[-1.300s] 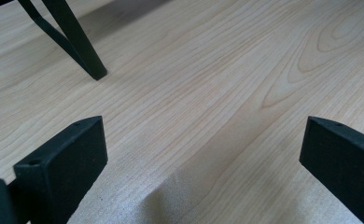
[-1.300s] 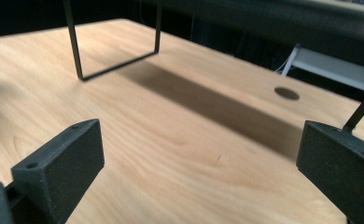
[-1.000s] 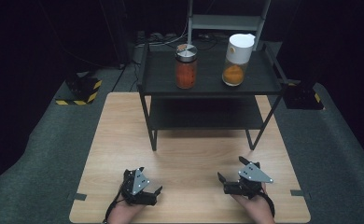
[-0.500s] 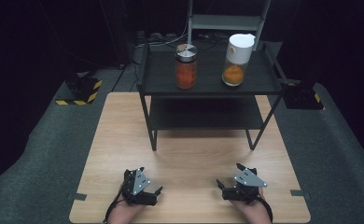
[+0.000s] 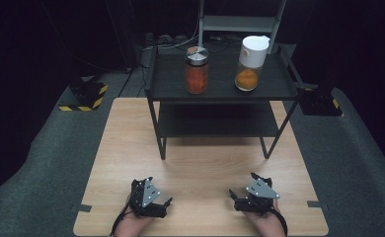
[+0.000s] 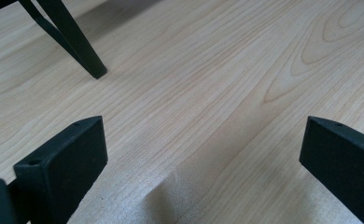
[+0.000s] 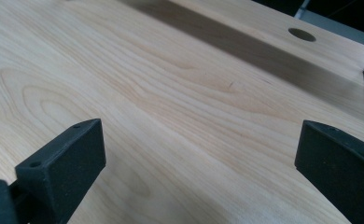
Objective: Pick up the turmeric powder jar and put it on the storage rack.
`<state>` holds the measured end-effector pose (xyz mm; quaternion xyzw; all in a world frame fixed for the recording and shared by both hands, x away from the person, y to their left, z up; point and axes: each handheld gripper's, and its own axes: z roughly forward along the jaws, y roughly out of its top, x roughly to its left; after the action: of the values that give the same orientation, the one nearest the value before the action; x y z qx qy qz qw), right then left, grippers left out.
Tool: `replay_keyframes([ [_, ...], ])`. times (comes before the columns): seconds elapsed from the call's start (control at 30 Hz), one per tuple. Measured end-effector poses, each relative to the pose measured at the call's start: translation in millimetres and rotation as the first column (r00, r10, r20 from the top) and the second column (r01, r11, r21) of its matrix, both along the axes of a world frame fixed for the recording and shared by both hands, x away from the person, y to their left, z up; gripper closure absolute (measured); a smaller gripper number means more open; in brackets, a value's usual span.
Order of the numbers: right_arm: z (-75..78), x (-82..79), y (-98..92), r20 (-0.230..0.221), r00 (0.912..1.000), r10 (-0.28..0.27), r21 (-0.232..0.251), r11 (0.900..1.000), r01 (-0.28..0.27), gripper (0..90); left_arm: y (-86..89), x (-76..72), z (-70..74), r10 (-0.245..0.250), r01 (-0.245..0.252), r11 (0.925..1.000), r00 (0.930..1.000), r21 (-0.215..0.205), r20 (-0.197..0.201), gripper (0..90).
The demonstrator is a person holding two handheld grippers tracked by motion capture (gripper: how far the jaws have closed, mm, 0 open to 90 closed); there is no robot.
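The glass jar [image 5: 197, 71] with a metal lid and the white-topped container [image 5: 250, 62] stand apart on the top of the black shelf [image 5: 223, 94], well away from both grippers. The left gripper [image 5: 167, 202] and right gripper [image 5: 231, 195] rest low over the wooden surface [image 5: 200, 168], jaws wide and empty. A hasty reach could likely clip the shelf's rim or tip a jar. The left gripper view adds a shelf leg [image 6: 77, 46]; the right gripper view adds a round hole [image 7: 302, 34] in the surface.

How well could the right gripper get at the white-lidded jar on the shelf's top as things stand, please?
Probably well: the right gripper is open and empty, the white-lidded jar stands uncovered on the shelf, and only bare table lies between.
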<state>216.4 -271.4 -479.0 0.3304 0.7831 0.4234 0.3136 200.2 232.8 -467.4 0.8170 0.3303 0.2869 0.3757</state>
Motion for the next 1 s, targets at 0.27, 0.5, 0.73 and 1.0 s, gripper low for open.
replay_keyframes([
  [0.27,4.3,-4.8,1.8,-0.024,0.9996,-0.016,-0.041,0.999,0.015,1.1,-3.0,-2.0,-0.5,-0.010,0.010,0.9997,0.9999,0.021,0.012,1.1],
  [0.5,5.2,-6.3,3.3,-0.028,0.9992,-0.027,-0.053,0.998,0.025,1.1,-4.5,0.3,0.5,-0.017,0.017,0.9994,0.9998,0.031,0.002,1.1],
  [0.73,4.7,-7.3,3.6,-0.022,0.9995,-0.025,-0.056,0.998,0.023,1.1,-6.8,0.9,0.8,-0.019,0.019,0.9989,0.9998,0.044,0.004,1.1],
  [1.0,5.0,-6.6,2.5,-0.028,0.9991,-0.031,-0.046,0.998,0.030,1.1,-6.8,-1.4,-0.6,-0.019,0.018,0.9989,0.9997,0.042,0.016,1.1],
])
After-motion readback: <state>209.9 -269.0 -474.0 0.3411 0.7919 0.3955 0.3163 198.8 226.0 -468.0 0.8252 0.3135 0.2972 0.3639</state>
